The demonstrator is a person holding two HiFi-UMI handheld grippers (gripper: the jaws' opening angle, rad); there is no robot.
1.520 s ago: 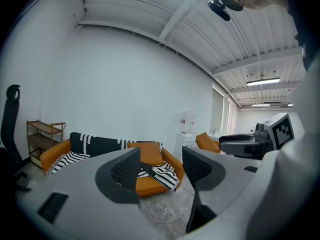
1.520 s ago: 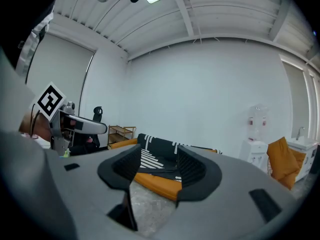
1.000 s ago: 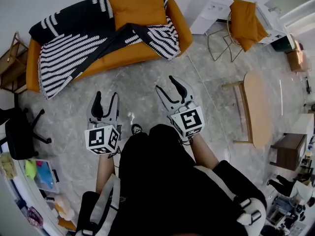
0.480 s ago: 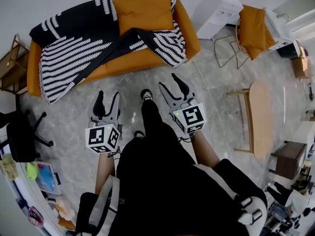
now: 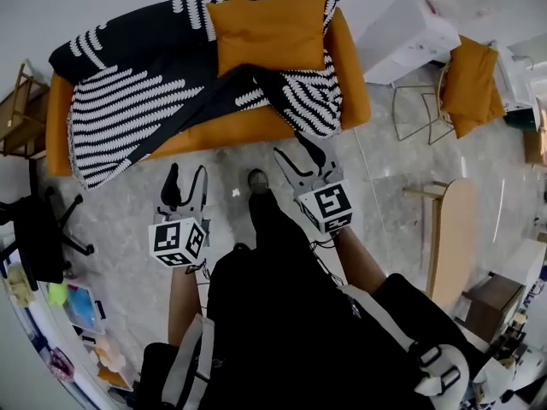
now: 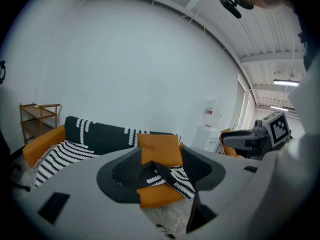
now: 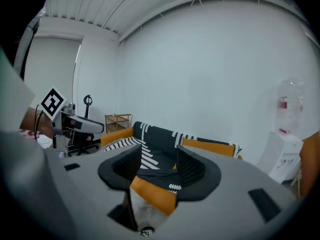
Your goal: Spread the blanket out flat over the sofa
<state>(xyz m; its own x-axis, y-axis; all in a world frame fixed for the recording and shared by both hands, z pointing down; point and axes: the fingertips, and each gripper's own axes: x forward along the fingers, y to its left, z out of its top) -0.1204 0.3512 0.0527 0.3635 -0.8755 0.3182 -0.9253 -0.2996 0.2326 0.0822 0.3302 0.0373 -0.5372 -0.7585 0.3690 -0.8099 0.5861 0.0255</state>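
As the person [image 5: 273,314] nears the blanket [image 5: 128,101] at twelve o'clock, left gripper [image 5: 186,174] and right gripper [image 5: 295,149] hold jaws open, empty.

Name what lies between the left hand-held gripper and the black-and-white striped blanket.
Head view: bare grey floor, then the orange sofa's front edge, between left hand-held gripper and black-and-white striped blanket.
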